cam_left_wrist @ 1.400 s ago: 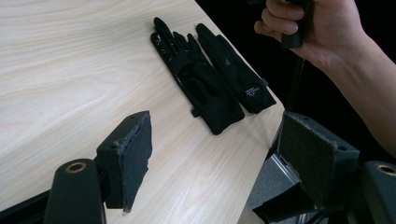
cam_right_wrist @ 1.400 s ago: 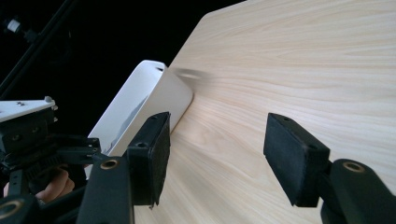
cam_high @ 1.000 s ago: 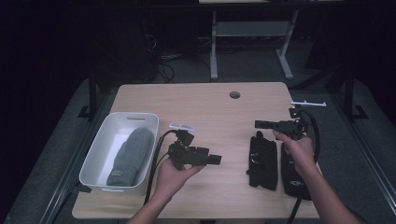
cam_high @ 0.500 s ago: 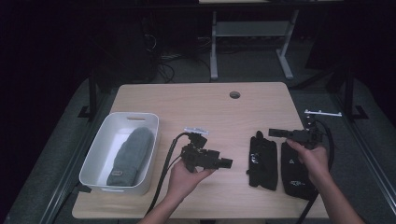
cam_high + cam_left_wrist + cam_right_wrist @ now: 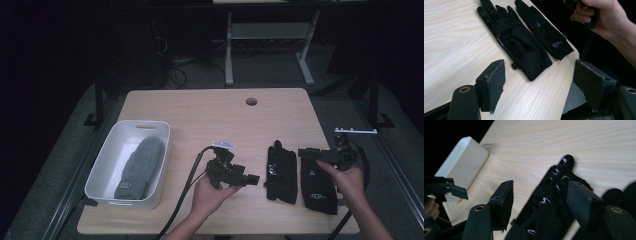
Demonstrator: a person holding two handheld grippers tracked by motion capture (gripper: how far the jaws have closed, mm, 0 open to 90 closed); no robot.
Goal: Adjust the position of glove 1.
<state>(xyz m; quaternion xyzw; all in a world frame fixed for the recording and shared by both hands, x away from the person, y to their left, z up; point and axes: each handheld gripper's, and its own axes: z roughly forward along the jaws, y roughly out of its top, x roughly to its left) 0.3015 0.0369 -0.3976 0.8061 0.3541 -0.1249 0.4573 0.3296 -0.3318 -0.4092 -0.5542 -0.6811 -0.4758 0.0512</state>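
Observation:
Two black gloves lie side by side at the table's right. The left glove (image 5: 280,172) (image 5: 516,42) is palm up with printed grip marks (image 5: 549,197). The right glove (image 5: 317,185) (image 5: 546,33) carries a small white logo. My left gripper (image 5: 254,177) (image 5: 541,85) is open and empty. It hovers just left of the gloves, aimed at their cuffs. My right gripper (image 5: 301,151) (image 5: 542,202) is also open, low over the left glove's fingers, with nothing between its pads.
A white tub (image 5: 102,172) (image 5: 461,162) at the table's left holds a grey mitten (image 5: 140,165). A cable hole (image 5: 251,101) sits near the far edge. The right glove lies close to the table's right edge. The far half of the tabletop (image 5: 210,115) is bare wood.
My left gripper has slid right toward the gloves. My right gripper has drawn right and nearer the person, lowering over the gloves. Both stayed open.

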